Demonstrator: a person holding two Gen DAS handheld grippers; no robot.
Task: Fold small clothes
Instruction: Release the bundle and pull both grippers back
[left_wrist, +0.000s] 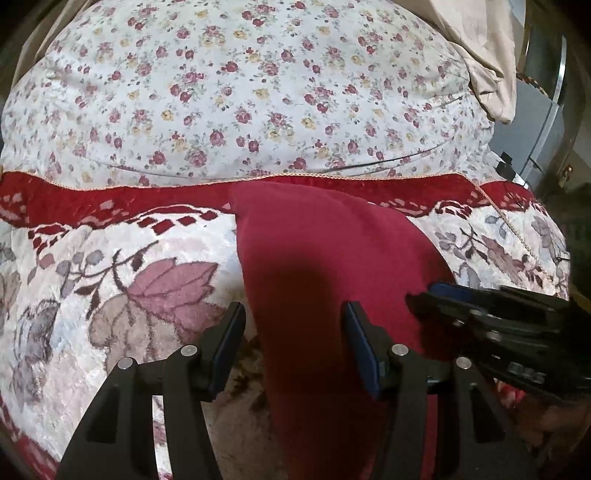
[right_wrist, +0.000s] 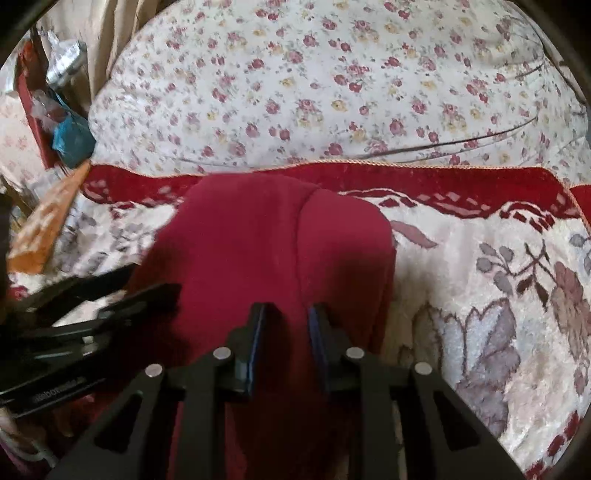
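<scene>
Lying on a patterned blanket (left_wrist: 110, 295) with big leaf motifs and a red border, the dark red garment (left_wrist: 325, 258) stretches from the near edge of both views toward the far side, where its end reaches the red border just short of a small-flowered bedsheet (left_wrist: 240, 92). A seam or folded edge runs lengthwise down it in the right wrist view (right_wrist: 306, 236), so it looks as though one lengthwise fold may already be made, giving a long narrow strip; that is a judgement, since the layers themselves cannot be told apart. The left tongs (left_wrist: 295, 325) stand wide apart over the near left part of the cloth, holding nothing, the left finger over the blanket and the right one over the garment. The right tongs (right_wrist: 286, 321) sit over the cloth's middle with a narrow gap between the fingers; red fabric shows in that gap, but whether they pinch it or merely hover above it cannot be told. Each tool's black body shows at the edge of the other's view, so the two work close together. What seems left is folding the strip across its length into a compact packet and smoothing it.
</scene>
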